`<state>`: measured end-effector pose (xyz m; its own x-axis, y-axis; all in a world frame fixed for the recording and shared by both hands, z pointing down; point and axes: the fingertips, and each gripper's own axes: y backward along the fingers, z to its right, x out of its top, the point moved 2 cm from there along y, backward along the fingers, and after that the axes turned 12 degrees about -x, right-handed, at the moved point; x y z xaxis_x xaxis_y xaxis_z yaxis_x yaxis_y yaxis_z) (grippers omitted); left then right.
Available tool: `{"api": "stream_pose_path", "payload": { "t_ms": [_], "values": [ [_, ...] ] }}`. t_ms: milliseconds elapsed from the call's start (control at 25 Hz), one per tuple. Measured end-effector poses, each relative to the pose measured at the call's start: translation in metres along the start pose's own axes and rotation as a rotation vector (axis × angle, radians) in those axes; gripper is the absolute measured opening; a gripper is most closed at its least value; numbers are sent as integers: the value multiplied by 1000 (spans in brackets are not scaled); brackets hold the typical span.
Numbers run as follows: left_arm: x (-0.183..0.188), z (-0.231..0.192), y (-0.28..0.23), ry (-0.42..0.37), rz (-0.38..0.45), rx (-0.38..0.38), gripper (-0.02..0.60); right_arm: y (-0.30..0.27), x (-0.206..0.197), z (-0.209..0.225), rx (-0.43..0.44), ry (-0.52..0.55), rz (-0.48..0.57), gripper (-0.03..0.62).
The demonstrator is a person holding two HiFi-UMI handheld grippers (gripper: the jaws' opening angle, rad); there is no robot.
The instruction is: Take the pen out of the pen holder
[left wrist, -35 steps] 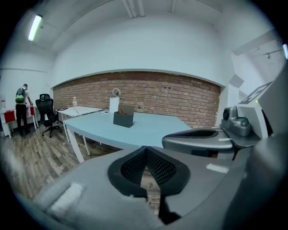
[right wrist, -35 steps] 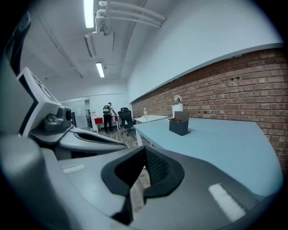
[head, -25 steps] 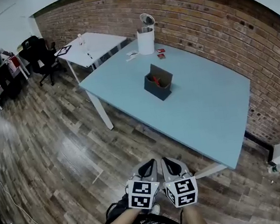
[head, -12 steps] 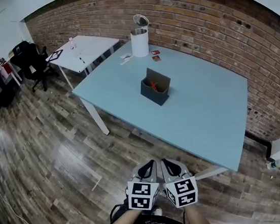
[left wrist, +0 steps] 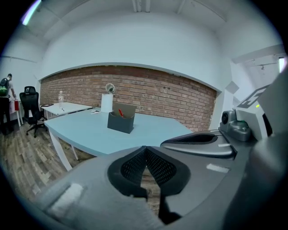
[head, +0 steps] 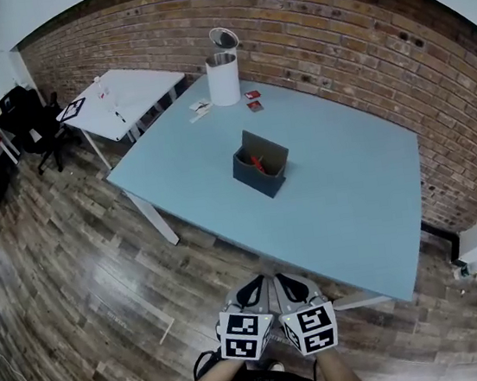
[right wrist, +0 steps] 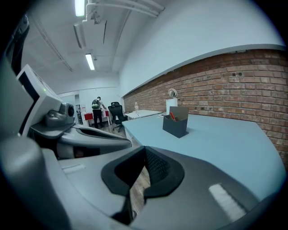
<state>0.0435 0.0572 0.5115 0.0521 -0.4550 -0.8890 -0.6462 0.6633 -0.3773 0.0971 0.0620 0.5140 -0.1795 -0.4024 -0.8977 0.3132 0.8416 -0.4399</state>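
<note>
Step in hand, by my reading: the approach. Nothing has been reached for and the pen is not yet touched. The left gripper (head: 253,288) and right gripper (head: 287,283) are held low and close to the body, side by side, with their marker cubes almost touching. Both point forward over the wooden floor (head: 84,275), short of the near edge of the blue surface (head: 353,201). The forearms just show at the bottom of the head view, tucked in. In the left gripper view the jaws are together, pads meeting at the tip, with nothing between them. The right gripper view shows the same, jaws closed on nothing. The dark pen holder (head: 260,178) stands well ahead of both grippers, out near the middle of the surface, upright with its tall back panel on the far side. The red pen (head: 257,163) sits inside it, leaning, with its upper end clear of the low front rim. A white kettle (head: 223,78) stands farther off beyond the holder, well apart from it. The next move likely calls for coming up to the surface and carrying one gripper forward over the holder. Its jaws would need to part before it descends, then line up across the pen's exposed end above the rim. The holder looks light, so the other gripper may need to steady it while the pen is lifted.
</note>
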Motion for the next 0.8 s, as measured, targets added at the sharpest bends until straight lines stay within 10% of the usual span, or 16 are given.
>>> {"api": "stream_pose_path", "payload": {
  "t_ms": [800],
  "values": [
    [44,-90,-34,-23,-22,-124,0,-86,50,-9,-118,-6,-35,5]
  ]
}}
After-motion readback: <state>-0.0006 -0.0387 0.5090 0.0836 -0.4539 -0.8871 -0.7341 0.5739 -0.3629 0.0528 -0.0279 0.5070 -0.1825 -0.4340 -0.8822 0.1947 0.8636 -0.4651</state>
